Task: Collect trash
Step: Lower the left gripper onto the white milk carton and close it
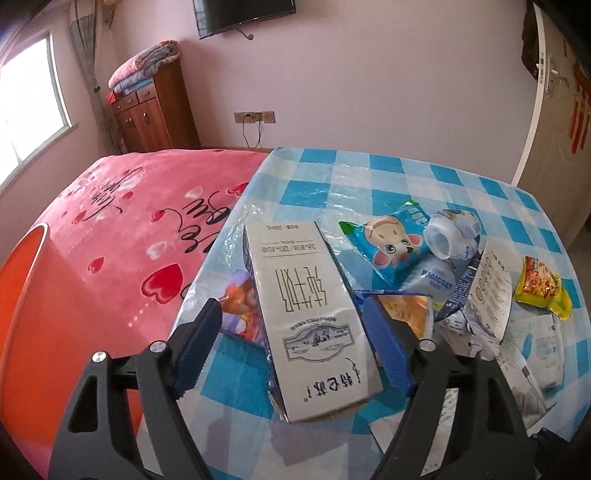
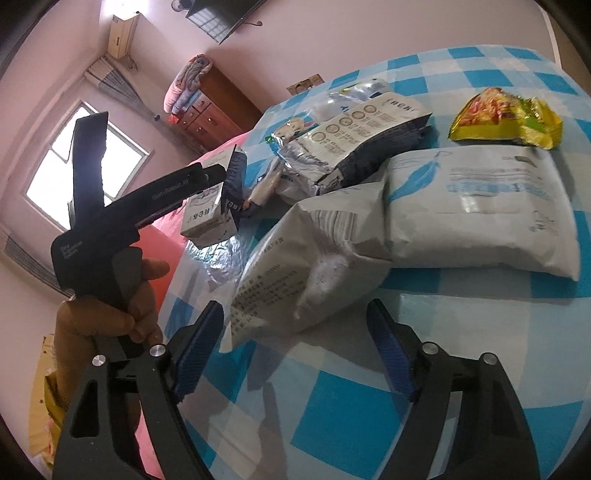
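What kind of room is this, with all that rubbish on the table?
Most likely a bedroom in a home. A bed with a pink heart-print blanket sits beside the checked table, folded quilts are stacked on a wooden cabinet, and a television hangs on the wall.

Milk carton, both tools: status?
Left tool open, straddling the milk carton, pads not pressing. Right tool open before the crumpled grey bag, nothing held. Wrappers crowd the carton.

Left wrist view looks steeply down, close over the tabletop's (image 1: 388, 177) left edge; right wrist view faces leftward nearby. Both share the milk carton (image 1: 306, 306).
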`<action>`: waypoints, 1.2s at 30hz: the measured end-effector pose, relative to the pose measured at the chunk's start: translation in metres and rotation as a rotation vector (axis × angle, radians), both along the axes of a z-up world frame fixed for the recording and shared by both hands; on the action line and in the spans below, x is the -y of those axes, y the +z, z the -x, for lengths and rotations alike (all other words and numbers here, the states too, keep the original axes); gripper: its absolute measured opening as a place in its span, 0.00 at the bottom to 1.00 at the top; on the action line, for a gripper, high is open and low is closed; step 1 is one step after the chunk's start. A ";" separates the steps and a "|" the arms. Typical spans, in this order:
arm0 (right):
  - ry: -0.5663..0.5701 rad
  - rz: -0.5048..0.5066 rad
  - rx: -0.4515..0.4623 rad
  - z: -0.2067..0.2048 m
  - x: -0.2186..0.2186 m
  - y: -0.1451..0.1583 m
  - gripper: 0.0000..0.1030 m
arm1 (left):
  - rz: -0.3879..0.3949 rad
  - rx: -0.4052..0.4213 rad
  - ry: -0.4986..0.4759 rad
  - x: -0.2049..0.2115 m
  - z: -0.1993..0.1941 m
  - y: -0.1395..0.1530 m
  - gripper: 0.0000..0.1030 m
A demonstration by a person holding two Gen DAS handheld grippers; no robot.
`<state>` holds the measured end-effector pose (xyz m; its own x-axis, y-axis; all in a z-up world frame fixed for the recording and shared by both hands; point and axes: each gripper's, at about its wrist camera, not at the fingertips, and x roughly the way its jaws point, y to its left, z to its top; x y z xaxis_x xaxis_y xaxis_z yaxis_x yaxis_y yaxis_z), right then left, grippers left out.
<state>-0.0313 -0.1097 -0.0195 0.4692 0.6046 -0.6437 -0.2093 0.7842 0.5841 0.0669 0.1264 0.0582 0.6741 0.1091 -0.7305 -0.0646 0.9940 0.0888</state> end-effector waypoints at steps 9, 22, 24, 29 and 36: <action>-0.026 -0.001 -0.001 -0.012 -0.005 0.001 0.77 | 0.059 -0.015 -0.012 0.005 0.000 -0.008 0.48; -0.116 -0.005 -0.029 -0.029 -0.007 0.004 0.67 | 0.099 0.005 -0.020 0.001 0.011 -0.003 0.34; -0.116 0.010 -0.016 -0.028 -0.007 0.003 0.65 | 0.099 0.005 -0.025 0.001 0.013 -0.003 0.35; -0.103 0.035 0.011 -0.025 -0.007 0.001 0.60 | 0.074 0.013 -0.038 0.003 0.017 -0.002 0.59; -0.095 0.034 0.019 -0.021 -0.001 -0.001 0.50 | 0.014 0.029 -0.068 0.012 0.015 0.000 0.75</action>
